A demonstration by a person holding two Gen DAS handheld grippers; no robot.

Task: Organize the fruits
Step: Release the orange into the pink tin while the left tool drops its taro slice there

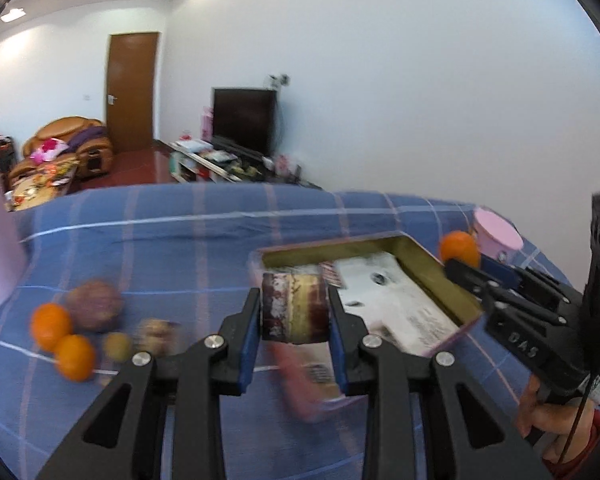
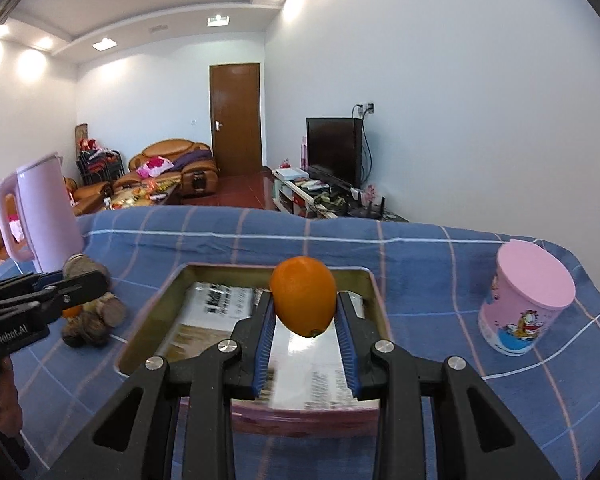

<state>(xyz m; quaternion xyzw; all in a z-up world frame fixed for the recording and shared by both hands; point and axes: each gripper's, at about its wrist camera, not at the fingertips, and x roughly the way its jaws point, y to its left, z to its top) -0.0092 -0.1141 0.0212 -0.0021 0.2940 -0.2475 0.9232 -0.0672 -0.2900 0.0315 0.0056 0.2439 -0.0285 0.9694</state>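
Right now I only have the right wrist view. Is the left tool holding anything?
Observer: Yes. The left tool is shut on a brownish thing, which is too blurred to name.
Operator: How many oranges lie loose near it?
Observer: Two oranges, touching each other, next to a purplish round fruit.
Operator: Is there anything else in that pile?
Observer: A small yellow-green fruit, just right of the oranges in the left wrist view.
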